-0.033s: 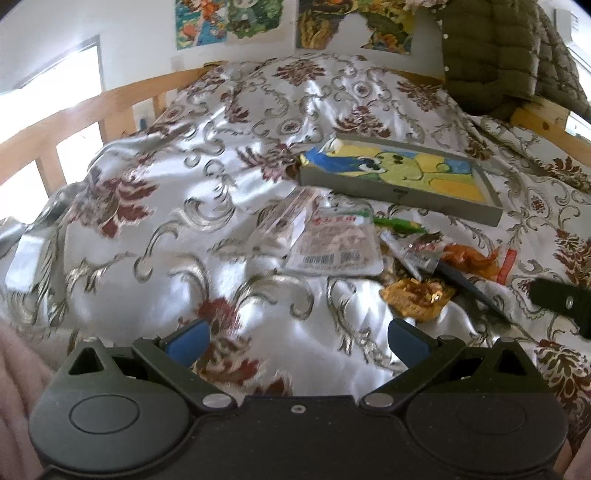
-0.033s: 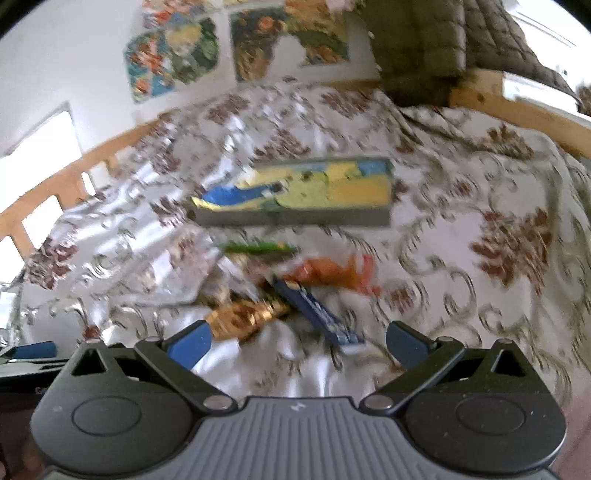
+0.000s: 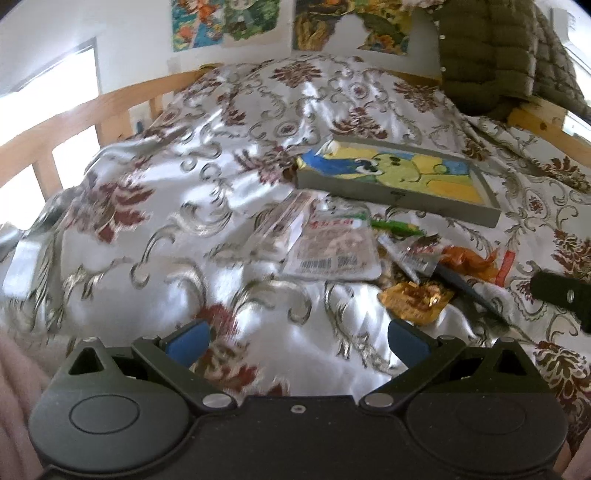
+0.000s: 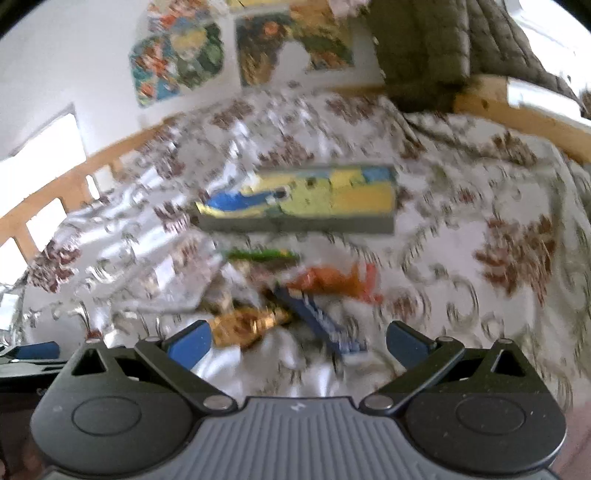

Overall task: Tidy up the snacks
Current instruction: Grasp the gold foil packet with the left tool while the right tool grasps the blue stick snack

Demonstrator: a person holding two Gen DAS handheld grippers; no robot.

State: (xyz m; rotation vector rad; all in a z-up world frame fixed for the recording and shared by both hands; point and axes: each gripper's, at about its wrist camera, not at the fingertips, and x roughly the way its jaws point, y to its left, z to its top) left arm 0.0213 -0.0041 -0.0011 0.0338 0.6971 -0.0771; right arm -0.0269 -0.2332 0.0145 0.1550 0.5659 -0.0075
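Note:
Several snack packets lie in a heap on a floral satin bedspread (image 3: 184, 206). In the left wrist view I see a clear packet with a barcode (image 3: 334, 247), a long clear packet (image 3: 284, 225), a green one (image 3: 397, 226), an orange one (image 3: 467, 258), a gold one (image 3: 415, 299) and a dark blue bar (image 3: 461, 282). Behind them rests a shallow grey box with a cartoon picture (image 3: 399, 177). My left gripper (image 3: 297, 334) hangs open, short of the heap. My right gripper (image 4: 297, 338) is open too, just short of the blue bar (image 4: 321, 319) and gold packet (image 4: 247, 325). The right wrist view is blurred.
A wooden bed rail (image 3: 74, 122) runs along the left and far side. An olive quilted jacket (image 3: 491, 55) hangs over the far right corner. Posters (image 3: 225, 22) cover the wall. Bare bedspread (image 4: 480, 258) lies right of the heap.

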